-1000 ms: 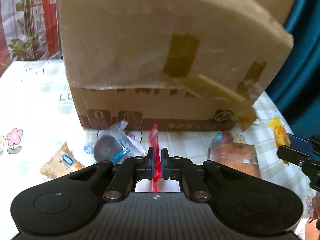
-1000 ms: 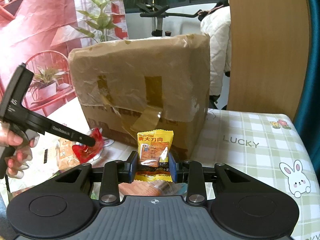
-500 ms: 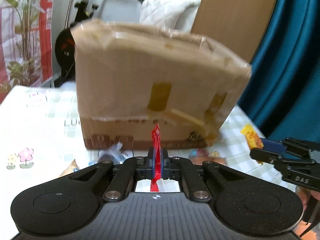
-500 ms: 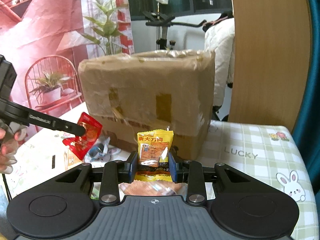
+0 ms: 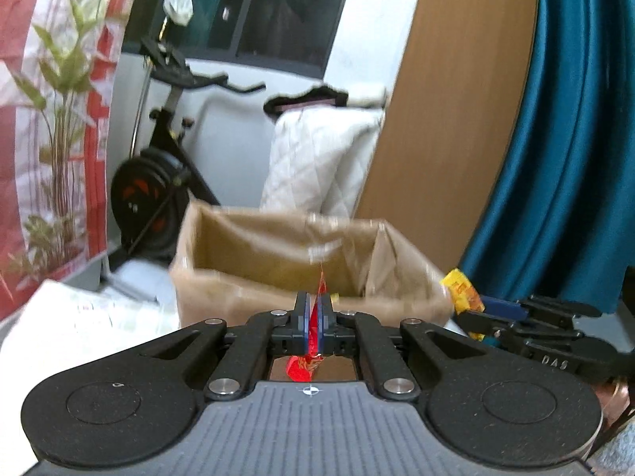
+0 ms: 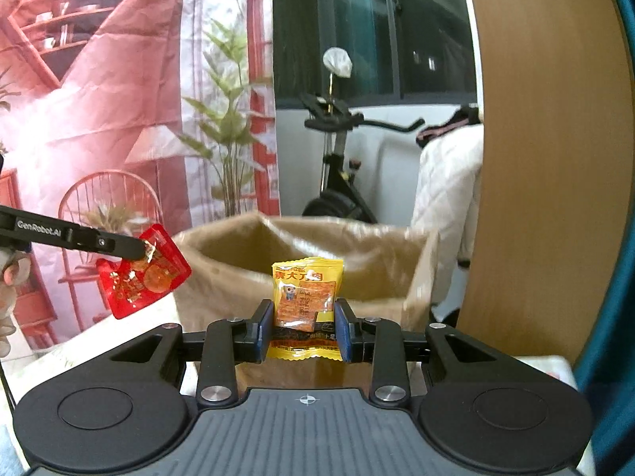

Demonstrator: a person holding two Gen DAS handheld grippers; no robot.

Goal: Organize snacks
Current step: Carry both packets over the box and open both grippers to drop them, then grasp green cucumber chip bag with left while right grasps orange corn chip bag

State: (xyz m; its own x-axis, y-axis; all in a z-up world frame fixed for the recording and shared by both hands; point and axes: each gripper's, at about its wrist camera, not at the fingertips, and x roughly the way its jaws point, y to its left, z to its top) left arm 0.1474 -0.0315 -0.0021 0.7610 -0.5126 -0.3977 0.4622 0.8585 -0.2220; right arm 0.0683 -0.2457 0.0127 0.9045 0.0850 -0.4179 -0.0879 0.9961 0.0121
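Showing two packets [image 6: 307,301], one box [image 6: 381,265]

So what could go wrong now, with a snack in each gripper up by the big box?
The left gripper pinches the red packet only near one edge, so it might slip out before it is over the cardboard box. The right gripper holds the yellow packet short of the box's near wall, so letting go now could drop it outside. Both grippers sit close together, so they might bump.
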